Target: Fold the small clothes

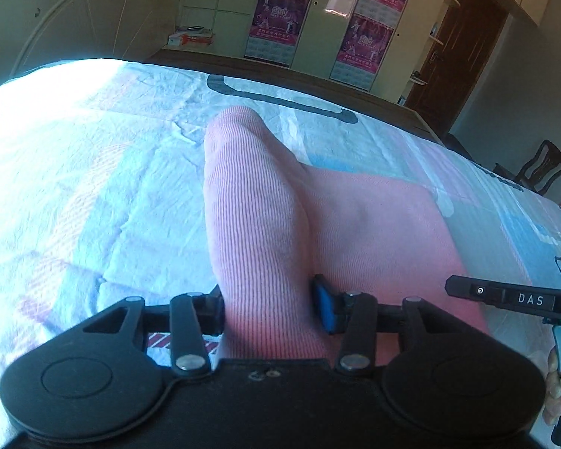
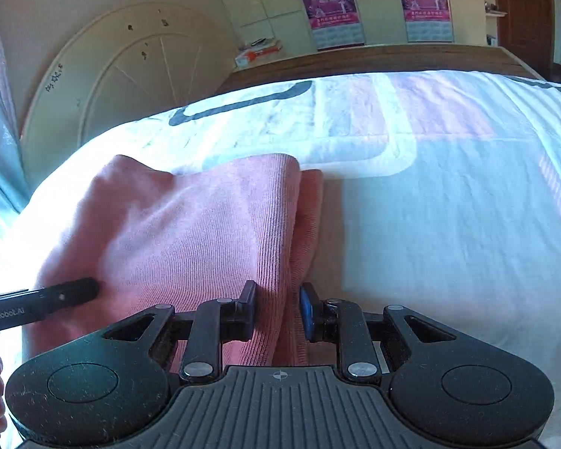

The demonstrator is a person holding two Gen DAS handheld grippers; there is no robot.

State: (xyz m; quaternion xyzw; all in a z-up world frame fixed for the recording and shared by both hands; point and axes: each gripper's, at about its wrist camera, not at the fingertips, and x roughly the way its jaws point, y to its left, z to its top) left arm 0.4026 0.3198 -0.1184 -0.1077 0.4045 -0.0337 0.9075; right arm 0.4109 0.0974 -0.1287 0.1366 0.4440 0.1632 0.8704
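A pink ribbed garment point(image 1: 355, 232) lies folded on the bed, and one fold rises as a ridge toward my left gripper point(image 1: 271, 310). That fold sits as a wide, smooth band between the left jaws, which stand apart and do not pinch it. In the right wrist view the same garment point(image 2: 175, 224) shows two stacked layers at its right edge. My right gripper point(image 2: 276, 314) is shut on that creased edge. Each gripper's black finger also shows in the other's view: the right gripper point(image 1: 505, 295) and the left gripper point(image 2: 56, 295).
The garment rests on a pale blue and white printed bedsheet point(image 2: 448, 224). A wooden footboard point(image 2: 374, 58) runs along the far side, with wardrobes and pink posters point(image 1: 280, 22) behind it. A dark chair point(image 1: 542, 166) stands at the right. A person's hand point(image 1: 557, 385) holds the right gripper's handle.
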